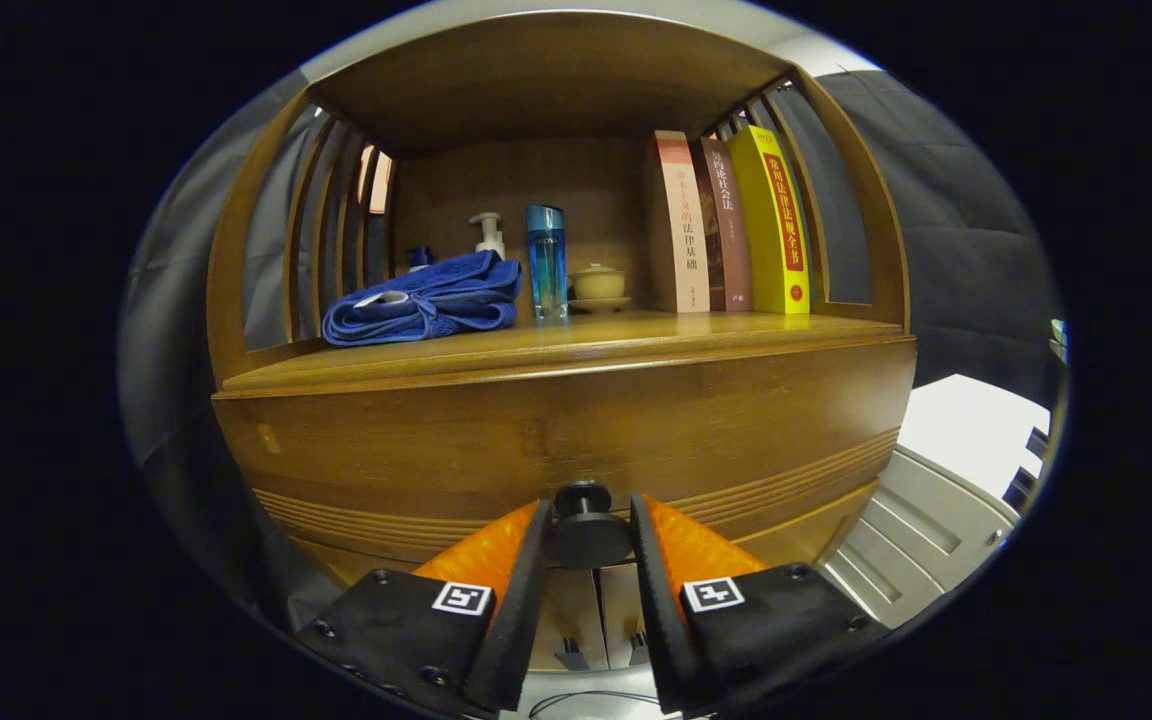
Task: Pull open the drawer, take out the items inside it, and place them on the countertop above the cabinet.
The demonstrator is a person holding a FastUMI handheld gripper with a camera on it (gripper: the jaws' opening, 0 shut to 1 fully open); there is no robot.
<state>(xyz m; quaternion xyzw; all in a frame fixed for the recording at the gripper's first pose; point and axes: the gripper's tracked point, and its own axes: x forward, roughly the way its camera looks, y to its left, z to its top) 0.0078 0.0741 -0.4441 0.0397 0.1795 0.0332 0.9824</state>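
We are seeing the tool (588,530) clenching the drawer knob (588,535), both fingers pressing its sides. The drawer front (556,430) is sitting just beyond the fingertips, under the tabletop (536,345) carrying a blue towel (426,300).

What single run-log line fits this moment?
phase: grasp knob | hand-held gripper: fingers shut on drawer knob | drawer: closed

The drawer (576,430) is a wide brown wooden front with grooved lines along its lower edge, sitting shut under the countertop (556,345). Its round black knob (588,525) sticks out at the bottom middle, between the gripper (588,530) fingers, which close against its sides.
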